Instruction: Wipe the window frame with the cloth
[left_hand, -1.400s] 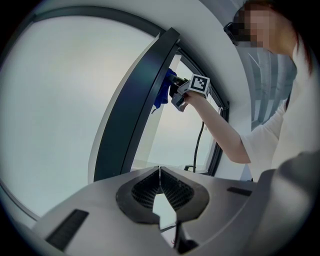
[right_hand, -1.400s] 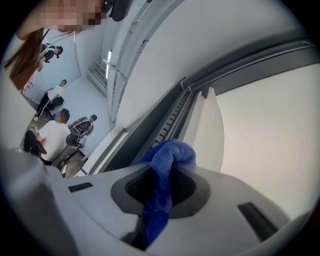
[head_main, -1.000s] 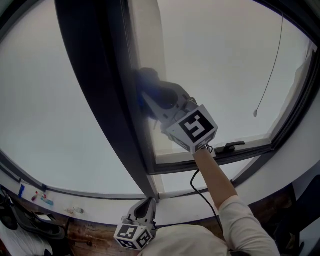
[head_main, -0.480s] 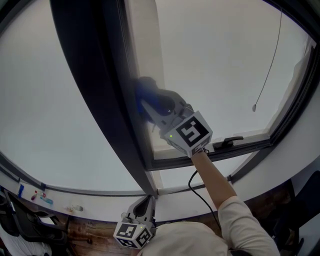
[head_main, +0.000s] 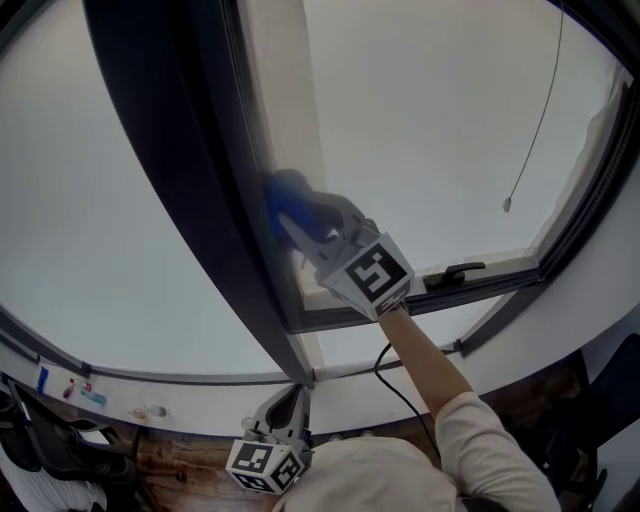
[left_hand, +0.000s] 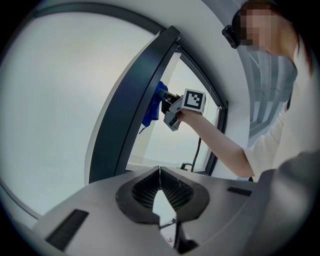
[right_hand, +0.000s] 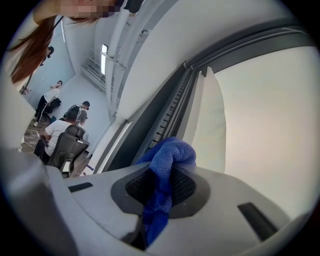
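Our right gripper (head_main: 312, 228), clamped on the blue cloth (head_main: 288, 202), now sits nearer along the window frame (head_main: 190, 200) than before; our left gripper (head_main: 290, 408) hangs closed, empty.

Blue cloth (right_hand: 169, 152) of soft, nubby towelling at centre, dark window frame (head_main: 190, 200) smooth and matt, probably painted metal, right gripper (right_hand: 162, 175) in matt grey plastic with ribbed black pads (right_hand: 137, 186), left gripper (left_hand: 160, 172) alike, milky pane (head_main: 420, 120) at upper right, brown wood-grain surface (head_main: 180, 465) at lower left
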